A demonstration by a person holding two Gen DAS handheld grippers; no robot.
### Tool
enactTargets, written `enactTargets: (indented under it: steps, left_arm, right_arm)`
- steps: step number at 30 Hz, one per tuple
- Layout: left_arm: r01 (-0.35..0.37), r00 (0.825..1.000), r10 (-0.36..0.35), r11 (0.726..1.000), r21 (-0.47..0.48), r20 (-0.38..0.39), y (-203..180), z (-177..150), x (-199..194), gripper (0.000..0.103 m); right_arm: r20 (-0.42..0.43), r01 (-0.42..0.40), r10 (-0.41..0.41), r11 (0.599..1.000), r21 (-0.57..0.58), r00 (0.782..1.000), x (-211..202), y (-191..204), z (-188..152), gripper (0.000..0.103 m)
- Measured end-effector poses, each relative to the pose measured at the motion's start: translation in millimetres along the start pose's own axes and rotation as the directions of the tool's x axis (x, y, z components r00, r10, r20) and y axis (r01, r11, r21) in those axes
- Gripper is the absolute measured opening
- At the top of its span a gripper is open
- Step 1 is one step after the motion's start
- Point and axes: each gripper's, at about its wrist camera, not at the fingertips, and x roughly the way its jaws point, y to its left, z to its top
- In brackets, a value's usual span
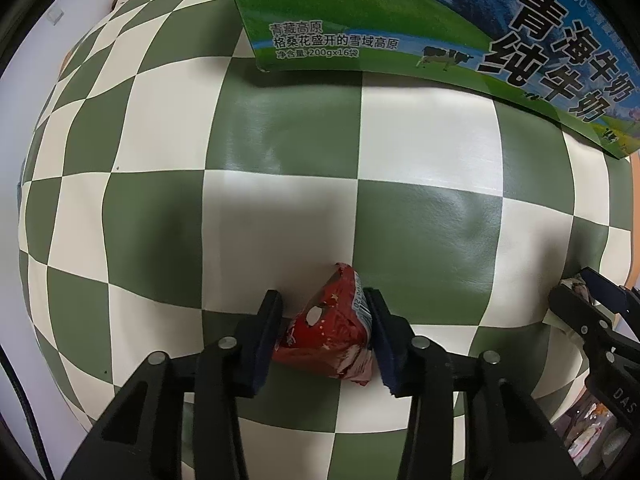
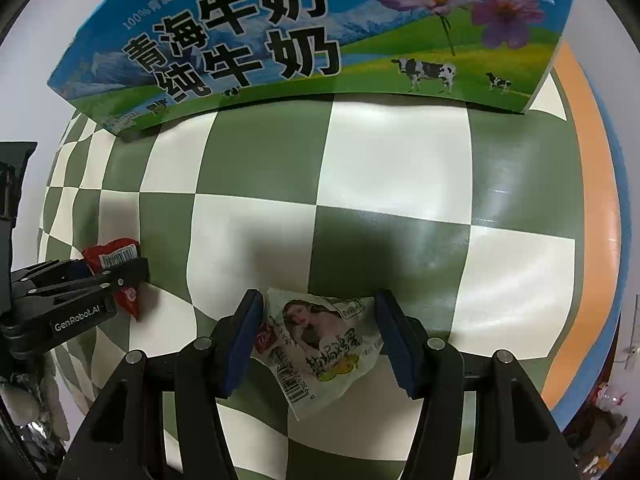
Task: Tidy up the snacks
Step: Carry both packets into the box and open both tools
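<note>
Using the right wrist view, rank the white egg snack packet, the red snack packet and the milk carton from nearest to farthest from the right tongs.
1. White egg snack packet: between the fingers of the right tongs.
2. Red snack packet: off to the left on the checkered mat, held in the left tongs.
3. Milk carton: farthest, across the mat's far edge.

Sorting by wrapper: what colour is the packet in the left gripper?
Red, with white markings and a barcode. The packet shows best in the left wrist view, between the left gripper's fingers.

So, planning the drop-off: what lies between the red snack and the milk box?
Only bare checkered mat between red snack and milk box, in the left wrist view.
</note>
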Motion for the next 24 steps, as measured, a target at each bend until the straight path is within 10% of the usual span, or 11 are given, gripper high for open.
enactTargets:
  steps: [20, 24]
  left_arm:
    - [0.252, 0.963, -0.257, 0.965, 0.068, 0.081, -44.1, 21.8, -94.4, 0.035]
    - [0.299, 0.941, -0.311, 0.948, 0.107, 0.131, -59.9, 51.1, -132.5, 0.035]
  right_arm:
    - [0.088, -0.106, 0.103, 0.994, 0.024, 0.991, -64.6, -8.0, 9.6, 0.06]
    - [0.131, -0.164, 0.158, 0.986, 0.041, 0.979, -95.5, -16.9, 24.9, 0.036]
